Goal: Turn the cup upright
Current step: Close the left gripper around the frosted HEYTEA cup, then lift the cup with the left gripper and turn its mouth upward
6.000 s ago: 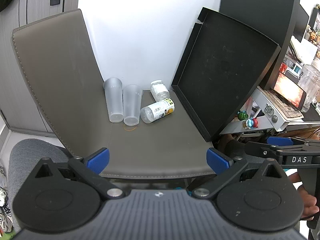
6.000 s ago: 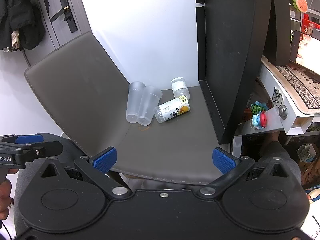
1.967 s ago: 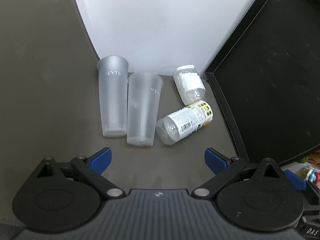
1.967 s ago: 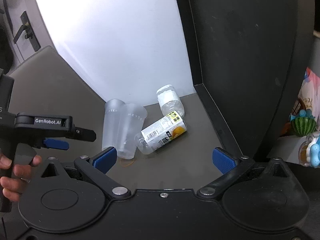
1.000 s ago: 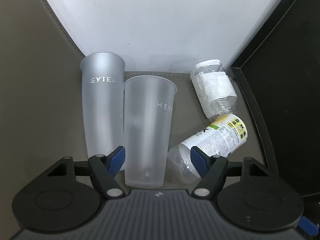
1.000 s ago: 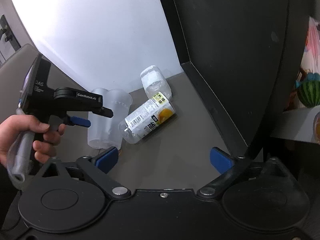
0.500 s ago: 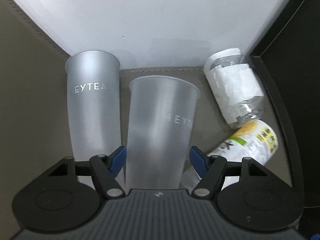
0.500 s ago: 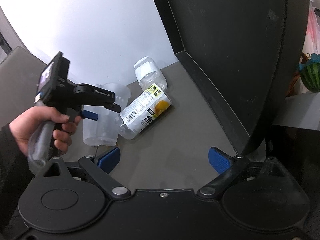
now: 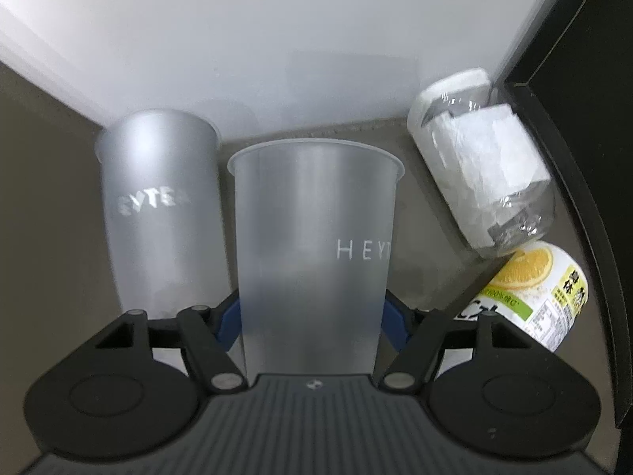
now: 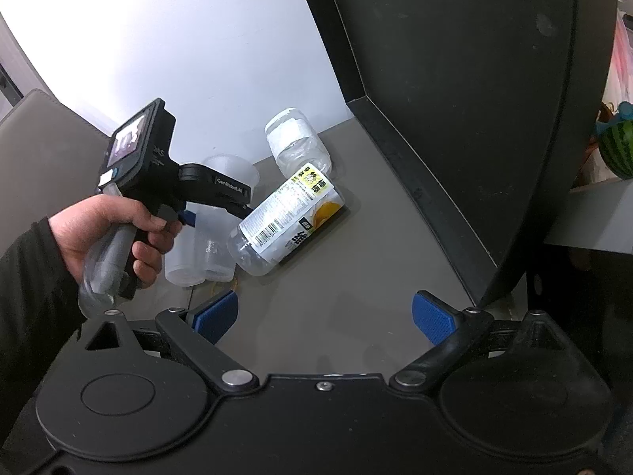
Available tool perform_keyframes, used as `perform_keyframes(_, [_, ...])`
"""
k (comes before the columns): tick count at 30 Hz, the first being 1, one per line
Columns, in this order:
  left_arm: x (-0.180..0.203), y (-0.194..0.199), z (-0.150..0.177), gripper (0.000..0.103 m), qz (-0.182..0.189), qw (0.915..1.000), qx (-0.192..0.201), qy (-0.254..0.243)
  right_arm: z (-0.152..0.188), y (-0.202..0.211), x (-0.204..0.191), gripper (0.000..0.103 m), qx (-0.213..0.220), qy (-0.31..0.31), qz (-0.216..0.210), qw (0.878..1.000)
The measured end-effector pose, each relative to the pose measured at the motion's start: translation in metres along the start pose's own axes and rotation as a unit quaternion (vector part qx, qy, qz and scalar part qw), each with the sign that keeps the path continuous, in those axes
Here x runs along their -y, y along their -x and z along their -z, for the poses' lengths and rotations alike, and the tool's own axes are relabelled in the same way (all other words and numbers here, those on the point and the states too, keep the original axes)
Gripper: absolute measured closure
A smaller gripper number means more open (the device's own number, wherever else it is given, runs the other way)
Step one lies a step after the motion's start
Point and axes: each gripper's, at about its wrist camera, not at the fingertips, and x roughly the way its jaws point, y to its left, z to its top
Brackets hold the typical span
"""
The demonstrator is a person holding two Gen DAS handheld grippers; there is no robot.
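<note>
With the left gripper (image 9: 312, 316) clamped around the frosted translucent plastic cup (image 9: 314, 245) lying on the grey seat (image 10: 356, 277), grasping's done, flipping remains; right gripper (image 10: 324, 316) gapes wide, empty.

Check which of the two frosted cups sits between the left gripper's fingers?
The nearer frosted cup, whose lettering is cut off at its right side. The left gripper has a blue pad on each side of it; the other cup lies outside them, to its left.
</note>
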Motion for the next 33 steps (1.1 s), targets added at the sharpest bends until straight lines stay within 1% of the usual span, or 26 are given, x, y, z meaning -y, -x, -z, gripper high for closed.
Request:
perform_keyframes(3, [-0.001, 0.015, -0.001, 0.034, -0.008, 0.9998, 0.014, -0.008, 0.001, 0.001, -0.001, 0.008, 0.002, 0.001, 0.000, 1.000])
perform_keyframes(8, [-0.006, 0.043, 0.001, 0.035, -0.010, 0.9993, 0.036, -0.008, 0.001, 0.002, -0.001, 0.008, 0.005, -0.001, -0.004, 1.000])
perform_keyframes(10, [-0.008, 0.055, 0.003, 0.035, -0.005, 0.9990, 0.044, -0.006, 0.002, 0.004, -0.001, 0.008, 0.007, 0.000, -0.005, 1.000])
perform_keyframes(13, [-0.005, 0.075, 0.004, 0.035, -0.009, 0.9981, 0.060, -0.010, 0.003, 0.007, -0.001, 0.008, 0.011, -0.002, -0.006, 1.000])
perform_keyframes(14, [-0.001, 0.075, 0.005, 0.035, -0.006, 0.9979, 0.064, -0.010, 0.003, 0.008, -0.001, 0.008, 0.013, -0.003, -0.006, 1.000])
perform_keyframes(17, [-0.001, 0.093, 0.009, 0.035, 0.010, 0.9974, 0.072, -0.007, 0.004, 0.012, 0.000, 0.008, 0.018, -0.007, -0.007, 1.000])
perform_keyframes(20, [0.002, 0.111, 0.017, 0.035, 0.016, 0.9964, 0.083, -0.009, 0.004, 0.017, 0.002, 0.008, 0.026, -0.012, -0.009, 1.000])
perform_keyframes(22, [0.008, 0.116, 0.022, 0.035, 0.018, 0.9958, 0.089, -0.009, 0.004, 0.020, 0.003, 0.008, 0.031, -0.016, -0.010, 0.999])
perform_keyframes(26, [0.005, 0.132, 0.035, 0.035, 0.031, 0.9948, 0.096, -0.007, 0.004, 0.026, 0.003, 0.008, 0.043, -0.018, -0.013, 0.999])
perform_keyframes(28, [0.009, 0.134, 0.041, 0.035, 0.036, 0.9943, 0.100, -0.008, 0.005, 0.029, 0.002, 0.008, 0.048, -0.018, -0.018, 0.999])
perform_keyframes(33, [0.008, 0.154, 0.060, 0.035, 0.047, 0.9933, 0.106, -0.004, 0.005, 0.038, 0.001, 0.008, 0.060, -0.026, -0.041, 0.997])
